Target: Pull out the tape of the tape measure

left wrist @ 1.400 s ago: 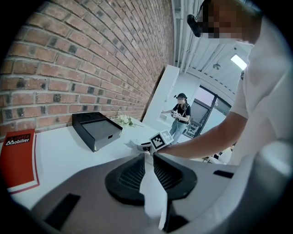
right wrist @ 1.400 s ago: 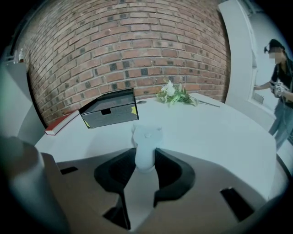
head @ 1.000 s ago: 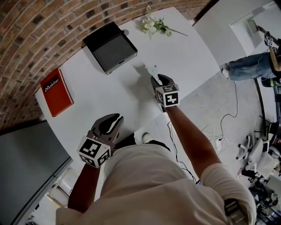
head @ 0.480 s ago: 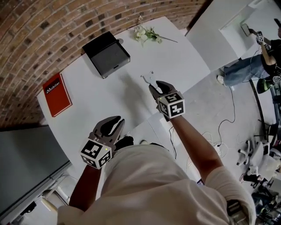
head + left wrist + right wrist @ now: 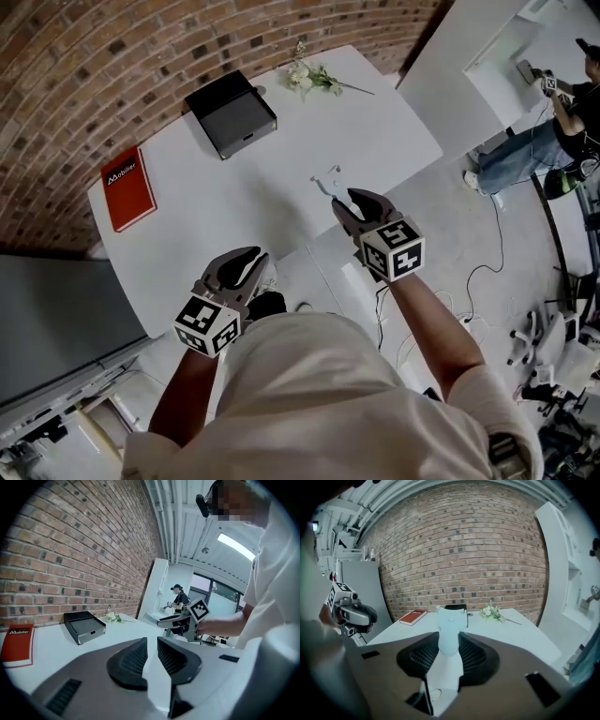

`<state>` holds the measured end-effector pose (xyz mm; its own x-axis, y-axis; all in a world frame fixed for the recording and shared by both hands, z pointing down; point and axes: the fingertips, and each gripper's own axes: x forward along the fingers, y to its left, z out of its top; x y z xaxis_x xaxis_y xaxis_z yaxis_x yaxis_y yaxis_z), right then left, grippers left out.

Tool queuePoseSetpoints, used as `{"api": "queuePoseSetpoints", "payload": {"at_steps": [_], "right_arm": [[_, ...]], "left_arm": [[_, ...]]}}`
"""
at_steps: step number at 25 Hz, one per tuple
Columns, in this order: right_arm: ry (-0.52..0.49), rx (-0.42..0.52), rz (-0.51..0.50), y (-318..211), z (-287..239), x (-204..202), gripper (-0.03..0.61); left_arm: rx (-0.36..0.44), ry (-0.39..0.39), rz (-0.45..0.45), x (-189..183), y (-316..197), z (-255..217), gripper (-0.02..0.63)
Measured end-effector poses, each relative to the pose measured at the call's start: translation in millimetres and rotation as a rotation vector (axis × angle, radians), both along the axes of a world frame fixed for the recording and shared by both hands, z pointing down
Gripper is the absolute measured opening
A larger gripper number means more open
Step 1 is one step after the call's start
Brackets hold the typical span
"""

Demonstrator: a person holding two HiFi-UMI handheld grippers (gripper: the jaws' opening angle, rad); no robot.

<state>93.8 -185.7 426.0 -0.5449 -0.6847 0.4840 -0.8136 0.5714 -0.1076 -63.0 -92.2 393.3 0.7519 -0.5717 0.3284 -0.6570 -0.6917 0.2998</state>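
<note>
Centre of the head view: the right gripper (image 5: 343,197) has its jaws clamped on the white tape measure (image 5: 326,179), held above the table (image 5: 234,197). At lower left, the left gripper (image 5: 249,255) has narrowly parted, empty jaws.

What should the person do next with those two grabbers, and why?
Probably bring the left gripper across to the tape measure and catch the tape's end. The right gripper is clamped on the tape measure, no tape shows pulled out, and the left gripper's jaws stand slightly apart with nothing between them.
</note>
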Motion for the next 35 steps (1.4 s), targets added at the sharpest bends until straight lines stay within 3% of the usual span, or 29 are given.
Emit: {"api": "queuePoseSetpoints", "payload": {"at_steps": [21,35], "right_arm": [[-0.004,0.097,-0.136,145.8,-81.8,23.0,0.135],[0.004,0.110,-0.182,183.1,-86.5,16.0,0.135]], "left_arm": [[0.084,-0.032,0.035,46.8,91.3,-31.0,0.061],[0.260,-0.099,0.112,79.0,96.3,-69.0,0.071]]}}
